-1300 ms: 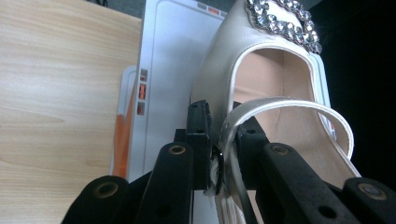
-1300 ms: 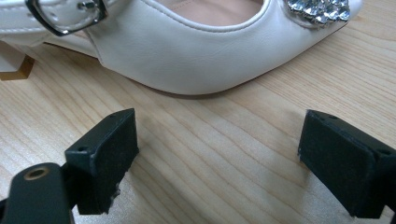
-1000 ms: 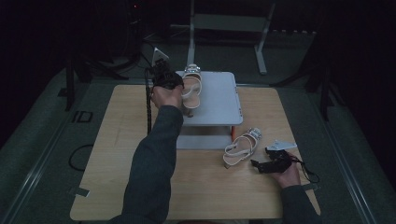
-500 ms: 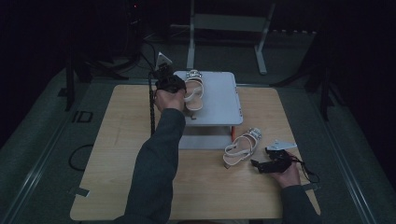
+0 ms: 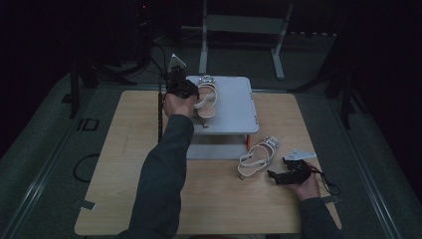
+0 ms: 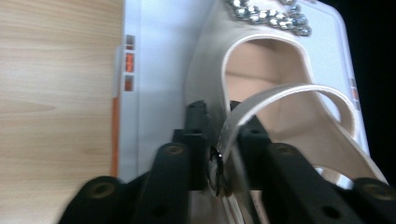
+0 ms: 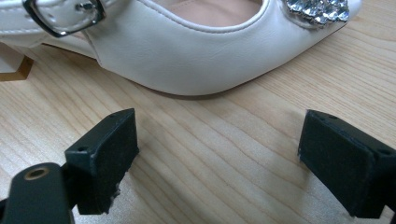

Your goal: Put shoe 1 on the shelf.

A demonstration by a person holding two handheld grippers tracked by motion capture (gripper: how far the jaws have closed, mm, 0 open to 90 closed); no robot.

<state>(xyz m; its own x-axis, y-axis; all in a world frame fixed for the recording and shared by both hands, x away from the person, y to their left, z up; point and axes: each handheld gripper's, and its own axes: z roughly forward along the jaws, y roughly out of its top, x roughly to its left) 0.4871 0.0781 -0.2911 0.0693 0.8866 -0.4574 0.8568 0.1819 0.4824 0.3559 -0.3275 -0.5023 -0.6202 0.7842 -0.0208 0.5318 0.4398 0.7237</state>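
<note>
High view: left gripper [image 5: 185, 88] clamped on sandal strap [image 6: 261, 100] atop grey stand [image 5: 234, 107], farther back than before; right gripper [image 7: 224, 163] wide open, empty, bare table [image 5: 124, 159] around.

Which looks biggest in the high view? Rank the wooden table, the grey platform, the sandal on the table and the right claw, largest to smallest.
1. Wooden table.
2. Grey platform.
3. Sandal on the table.
4. Right claw, though it looks close to the sandal in size and the dim light blurs its outline, so that last pair is unsure.
</note>
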